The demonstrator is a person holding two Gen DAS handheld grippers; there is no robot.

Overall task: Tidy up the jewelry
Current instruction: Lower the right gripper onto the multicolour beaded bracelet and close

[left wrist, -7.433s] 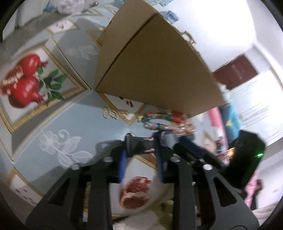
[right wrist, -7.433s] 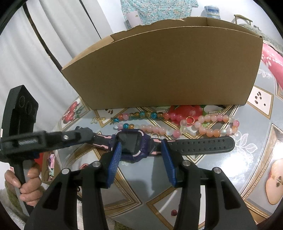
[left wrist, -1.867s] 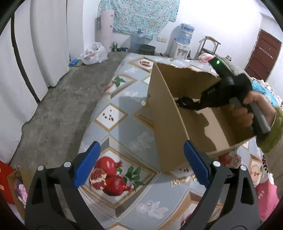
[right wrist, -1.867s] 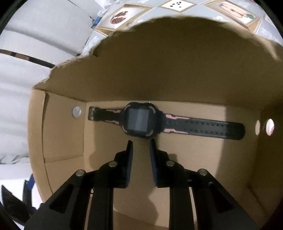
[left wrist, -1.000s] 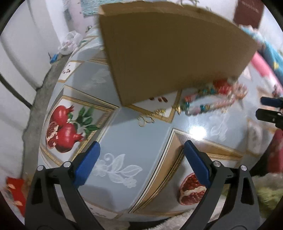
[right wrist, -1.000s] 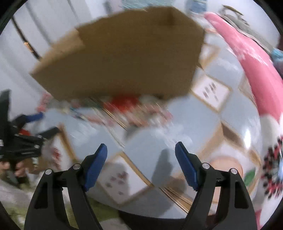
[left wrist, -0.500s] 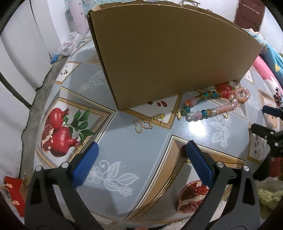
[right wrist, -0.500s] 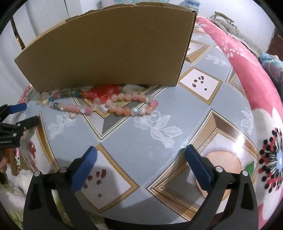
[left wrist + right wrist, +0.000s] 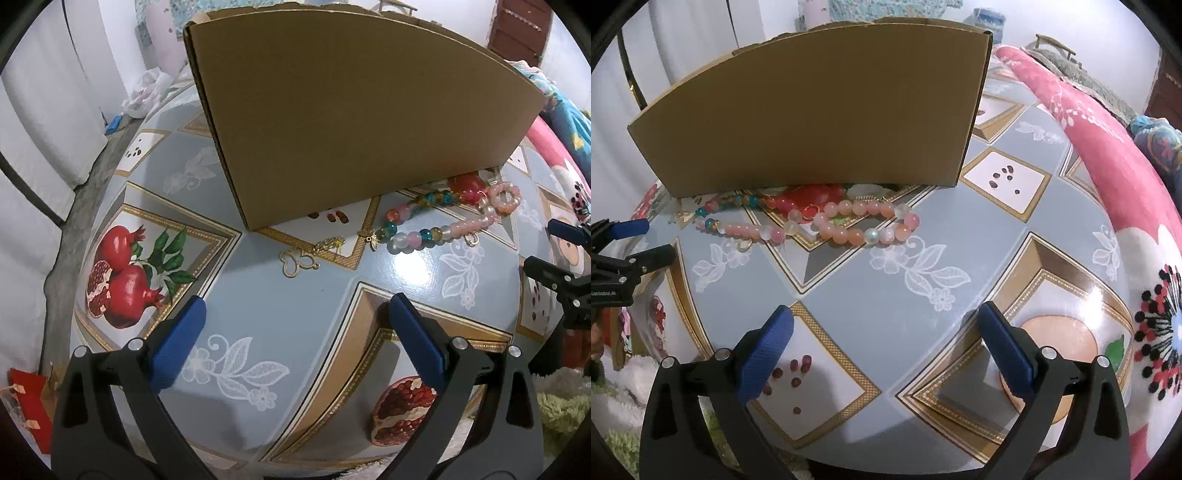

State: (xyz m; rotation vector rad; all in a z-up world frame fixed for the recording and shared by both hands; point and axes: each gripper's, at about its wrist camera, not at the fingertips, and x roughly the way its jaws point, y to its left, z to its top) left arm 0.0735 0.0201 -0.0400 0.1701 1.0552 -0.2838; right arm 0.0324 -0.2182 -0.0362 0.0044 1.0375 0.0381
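Bracelets: two bead strings are seen lying on the tabletop against the foot of the cardboard box's near wall; the pink bead bracelet [image 9: 864, 221] is coiled toward the box's right end, and the multicoloured bead strand [image 9: 424, 230] runs toward its left end.
Gold butterfly chain: a thin chain with a butterfly pendant [image 9: 299, 260] is laid flat near the box's left corner, just beside the strand's end.
Tangle risk: the pink loop and the coloured strand are seen touching or overlapping, so a second string could be dragged along if only one is lifted.
Chain risk: the chain is judged thin and flat on a glossy surface, so it could be slid rather than picked, or missed by the pads.
Cardboard box: the cardboard box [image 9: 820, 110] stands open-topped with a tall near wall; its inside is hidden, and a dangling strand could be snagged on the rim.
Box shift: the beads lie tight to the wall, so the box could be pushed back if a finger is driven in too close.
Right gripper: the right gripper [image 9: 882, 350] is held over bare tabletop [image 9: 923, 325], well short of the beads, fingers spread wide, nothing between them.
Left gripper: the left gripper [image 9: 295, 339] is likewise spread wide and empty, short of the butterfly.
Collision: both tools are aimed at the same narrow strip, so they could be knocked together.
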